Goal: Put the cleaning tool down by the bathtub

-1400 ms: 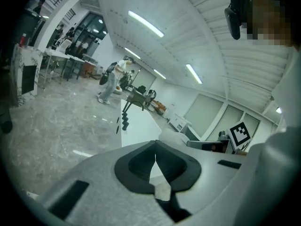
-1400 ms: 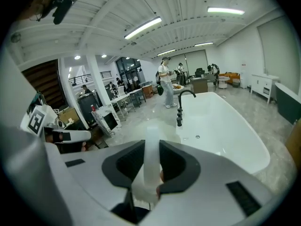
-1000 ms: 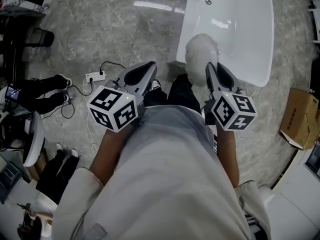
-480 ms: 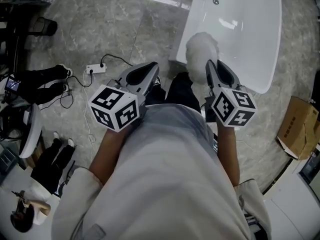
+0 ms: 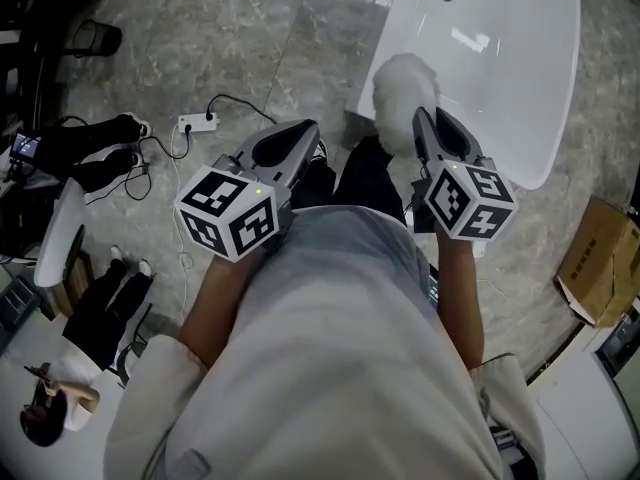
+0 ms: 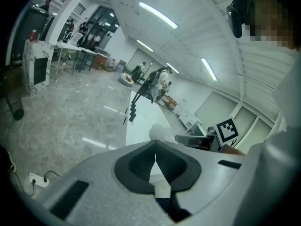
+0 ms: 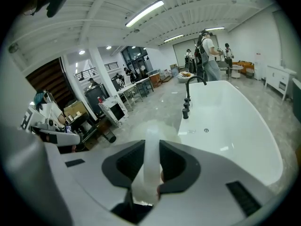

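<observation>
As the head view looks down: right gripper (image 5: 432, 128) grips the cleaning tool (image 5: 405, 93), whose fluffy white head sits at the near rim of the bathtub (image 5: 520, 68); left gripper (image 5: 295, 138) hovers beside the bathtub, over the floor (image 5: 200, 48).
Left gripper view: jaws closed together, nothing between them; bathtub ahead.
Right gripper view: jaws clamped on the tool's pale handle, fluffy head at the bathtub's outer edge.

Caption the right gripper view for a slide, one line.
Right gripper shut on the white cleaning tool handle, fluffy head poised beside the bathtub.
</observation>
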`<state>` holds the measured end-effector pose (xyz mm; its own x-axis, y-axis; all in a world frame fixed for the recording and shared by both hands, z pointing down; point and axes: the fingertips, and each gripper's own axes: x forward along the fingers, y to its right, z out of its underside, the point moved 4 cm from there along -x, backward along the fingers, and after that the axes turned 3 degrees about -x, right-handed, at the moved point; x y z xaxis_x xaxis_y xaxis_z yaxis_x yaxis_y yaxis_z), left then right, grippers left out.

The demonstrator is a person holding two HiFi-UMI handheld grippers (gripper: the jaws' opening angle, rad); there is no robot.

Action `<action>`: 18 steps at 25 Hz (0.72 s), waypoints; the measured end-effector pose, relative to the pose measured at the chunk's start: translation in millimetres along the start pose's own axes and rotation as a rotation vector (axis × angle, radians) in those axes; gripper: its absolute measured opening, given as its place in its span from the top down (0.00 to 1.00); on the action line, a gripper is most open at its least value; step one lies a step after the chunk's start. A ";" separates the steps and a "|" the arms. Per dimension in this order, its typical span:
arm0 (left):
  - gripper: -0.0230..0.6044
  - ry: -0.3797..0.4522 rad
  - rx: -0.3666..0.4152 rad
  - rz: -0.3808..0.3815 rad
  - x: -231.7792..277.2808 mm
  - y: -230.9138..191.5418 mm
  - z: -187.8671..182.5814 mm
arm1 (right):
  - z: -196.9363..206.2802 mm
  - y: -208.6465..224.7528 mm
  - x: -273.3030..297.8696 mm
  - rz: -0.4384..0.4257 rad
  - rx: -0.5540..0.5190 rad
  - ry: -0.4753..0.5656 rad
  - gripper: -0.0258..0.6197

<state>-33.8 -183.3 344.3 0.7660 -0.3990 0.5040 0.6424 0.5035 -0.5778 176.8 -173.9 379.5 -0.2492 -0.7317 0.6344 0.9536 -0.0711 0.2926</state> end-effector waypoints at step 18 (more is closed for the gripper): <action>0.95 -0.024 -0.030 -0.057 -3.1 -11.6 10.8 | 35.7 26.9 54.0 0.009 0.062 -0.104 0.82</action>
<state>-43.9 -179.6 356.3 0.7276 -0.4079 0.5516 0.6857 0.4571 -0.5665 182.9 -191.1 447.2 -0.2605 -0.6573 0.7072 0.9443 -0.0209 0.3283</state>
